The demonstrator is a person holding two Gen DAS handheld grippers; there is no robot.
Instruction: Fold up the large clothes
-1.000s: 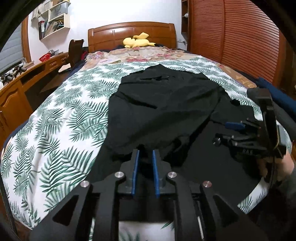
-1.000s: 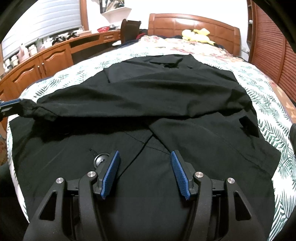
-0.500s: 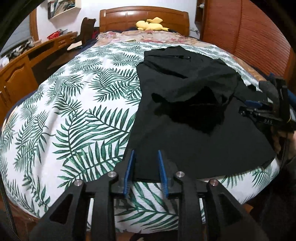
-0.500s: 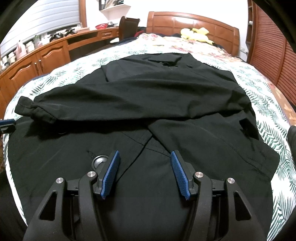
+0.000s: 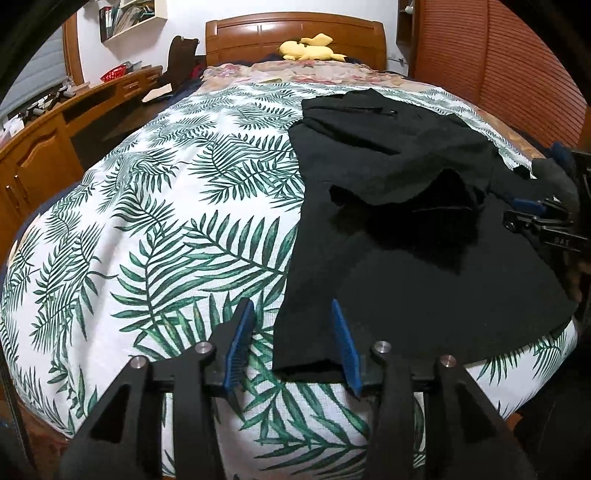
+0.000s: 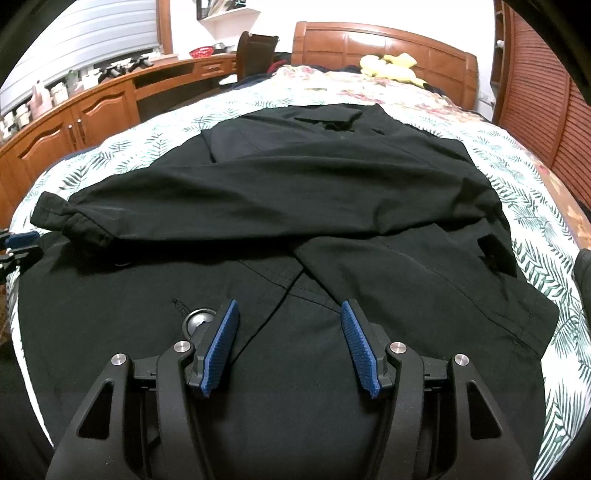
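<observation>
A large black jacket [image 6: 295, 206] lies flat on the bed, collar toward the headboard, one sleeve [image 6: 229, 199] folded across its body with the cuff at the left. In the left wrist view the jacket [image 5: 406, 229] covers the bed's right side. My left gripper [image 5: 291, 332] is open and empty, its jaws straddling the jacket's near left hem corner. My right gripper [image 6: 290, 332] is open and empty, low over the jacket's lower front, beside a metal snap button [image 6: 197, 319]. It also shows in the left wrist view [image 5: 543, 221] at the right edge.
The bed has a white cover with green fern print [image 5: 166, 221] and a wooden headboard [image 5: 295, 33]. A yellow plush toy [image 5: 310, 46] lies by the pillows. A wooden desk and cabinets [image 6: 74, 125] run along the left. A wooden slatted wardrobe [image 5: 498, 66] stands on the right.
My left gripper let go of the sleeve, which now lies across the jacket, drew back left to the near hem corner and opened. My right gripper has stayed still and open.
</observation>
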